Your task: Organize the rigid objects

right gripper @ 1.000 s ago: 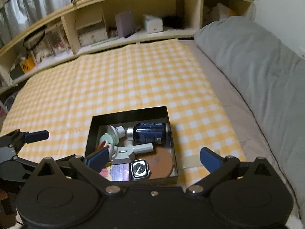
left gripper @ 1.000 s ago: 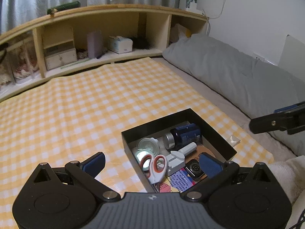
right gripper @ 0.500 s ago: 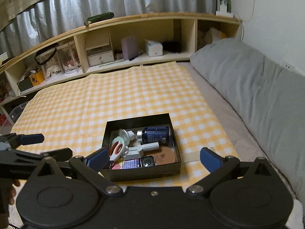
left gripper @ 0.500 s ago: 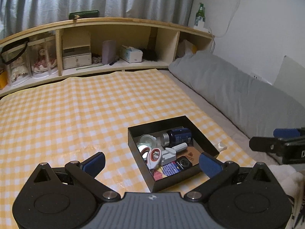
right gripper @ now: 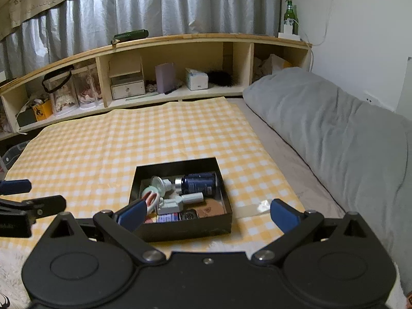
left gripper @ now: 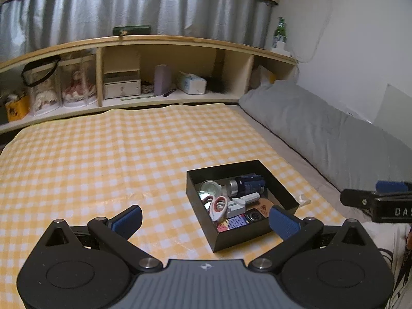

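A black open box (left gripper: 280, 191) (right gripper: 180, 228) sits on the yellow checked cloth (left gripper: 116, 149) (right gripper: 128, 139). Inside lie a dark blue jar (left gripper: 249, 184) (right gripper: 198, 183), red-handled scissors (left gripper: 219, 204) (right gripper: 152, 198), a white plastic gadget (left gripper: 243, 200) (right gripper: 180, 200), a smartwatch (left gripper: 253, 215) (right gripper: 188, 215), a brown round mat (right gripper: 212, 207) and a dotted card (left gripper: 231, 222). My left gripper (left gripper: 206, 219) is open and empty, held back from the box's near left corner. My right gripper (right gripper: 207, 213) is open and empty above the box's near wall. Each gripper shows at the edge of the other's view.
A curved wooden shelf unit (left gripper: 164, 77) (right gripper: 164, 77) with boxes, jars and a tissue box runs along the back. A long grey pillow (left gripper: 322, 131) (right gripper: 334, 134) lies along the right. A green bottle (right gripper: 289, 16) stands on the shelf top. White fluffy fabric (right gripper: 10, 270) lies near me.
Both grippers have pulled back and up from the box, so it looks smaller and farther. Both stay open and empty; the box's contents have not moved.
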A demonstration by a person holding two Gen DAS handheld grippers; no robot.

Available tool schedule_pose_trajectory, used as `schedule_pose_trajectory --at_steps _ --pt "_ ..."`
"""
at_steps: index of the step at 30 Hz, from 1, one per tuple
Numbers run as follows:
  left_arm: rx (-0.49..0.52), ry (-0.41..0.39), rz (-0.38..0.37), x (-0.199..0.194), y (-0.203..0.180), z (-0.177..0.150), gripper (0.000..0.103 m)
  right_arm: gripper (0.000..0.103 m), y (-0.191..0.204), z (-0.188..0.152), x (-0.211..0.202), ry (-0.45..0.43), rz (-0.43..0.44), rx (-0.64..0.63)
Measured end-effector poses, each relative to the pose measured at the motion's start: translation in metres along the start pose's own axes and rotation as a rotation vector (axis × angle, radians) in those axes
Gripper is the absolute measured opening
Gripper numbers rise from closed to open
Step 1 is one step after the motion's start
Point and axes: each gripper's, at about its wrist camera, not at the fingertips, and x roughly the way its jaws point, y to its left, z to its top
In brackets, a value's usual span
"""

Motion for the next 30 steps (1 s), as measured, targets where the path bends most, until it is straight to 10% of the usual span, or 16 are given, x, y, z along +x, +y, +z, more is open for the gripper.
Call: schedule_pose_trajectory --at_steps 30 --pt "-0.006 -0.008 0.033 -0.0030 0.0011 0.0005 0.103 0.103 0.0053 -0.0077 -0.0051 -0.008 0.005 -0.015"
